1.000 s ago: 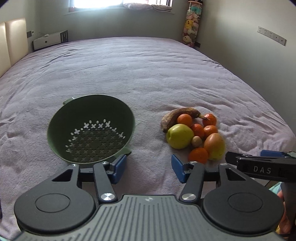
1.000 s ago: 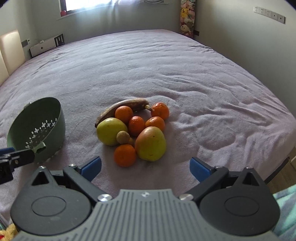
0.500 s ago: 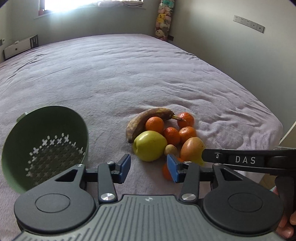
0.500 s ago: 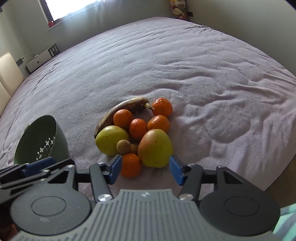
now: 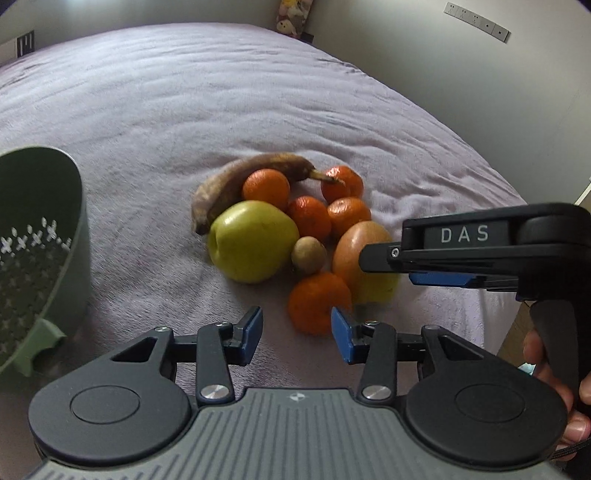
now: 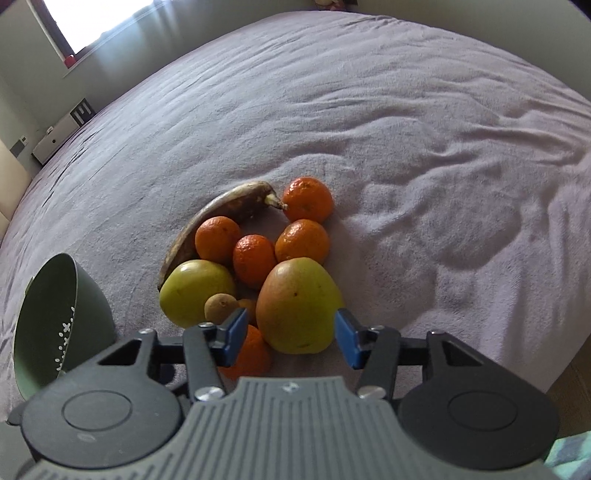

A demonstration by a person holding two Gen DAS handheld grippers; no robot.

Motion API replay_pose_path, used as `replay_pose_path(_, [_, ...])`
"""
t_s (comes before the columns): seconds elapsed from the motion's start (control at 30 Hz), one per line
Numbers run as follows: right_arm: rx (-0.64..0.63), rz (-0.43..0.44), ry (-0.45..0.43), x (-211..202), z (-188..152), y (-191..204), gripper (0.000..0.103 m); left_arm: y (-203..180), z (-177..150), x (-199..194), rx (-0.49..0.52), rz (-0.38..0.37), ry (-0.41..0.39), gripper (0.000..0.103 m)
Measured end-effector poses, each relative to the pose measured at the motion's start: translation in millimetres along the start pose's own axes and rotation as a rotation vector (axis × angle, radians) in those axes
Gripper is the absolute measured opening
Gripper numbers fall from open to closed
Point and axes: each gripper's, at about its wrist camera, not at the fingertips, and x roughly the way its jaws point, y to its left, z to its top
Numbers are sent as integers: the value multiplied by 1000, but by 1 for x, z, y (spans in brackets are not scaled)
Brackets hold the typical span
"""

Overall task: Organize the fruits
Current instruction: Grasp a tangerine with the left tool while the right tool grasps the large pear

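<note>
A pile of fruit lies on the purple bedspread: a brown banana (image 5: 236, 181) (image 6: 221, 210), a green apple (image 5: 251, 243) (image 6: 192, 291), a red-yellow mango (image 6: 299, 302) (image 5: 354, 243), a small brown kiwi (image 5: 308, 254) (image 6: 221, 306) and several mandarins. A green colander (image 5: 40, 254) (image 6: 62, 321) stands left of the pile. My left gripper (image 5: 296, 334) is open, just before the nearest mandarin (image 5: 317, 301). My right gripper (image 6: 290, 338) is open, its blue pads on either side of the mango's near end, not clamped.
The bedspread (image 6: 406, 147) stretches far behind the fruit; its right edge drops off near the wall. A white unit (image 6: 61, 133) and a window are at the back left. Wall sockets (image 5: 476, 20) are on the right wall.
Both grippers have moved forward and down toward the fruit. The right gripper narrowed from wide open and now straddles the mango. The left view swung right from the colander to the pile.
</note>
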Motion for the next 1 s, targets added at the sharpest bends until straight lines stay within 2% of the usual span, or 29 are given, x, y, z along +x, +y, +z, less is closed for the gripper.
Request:
replay_pose_path(0.2, [15, -9, 3, 10, 3, 0, 53, -2, 2, 20, -24, -33, 26, 51])
replay_pose_path(0.33, [20, -12, 7, 17, 6, -2, 57, -6, 2, 31, -7, -41, 48, 61])
replay_pose_path(0.4, [23, -14, 12, 21, 7, -3, 57, -7, 2, 35, -8, -45, 53, 61])
replay_pose_path(0.6, [62, 12, 27, 28, 7, -9, 62, -7, 4, 41, -21, -60, 56, 51])
replay_pose_path(0.77, [96, 24, 38, 35, 8, -12, 63, -7, 6, 43, -26, -62, 62, 50])
replay_pose_path(1.0, [59, 7, 39, 31, 6, -6, 62, -11, 5, 40, -14, -43, 67, 49])
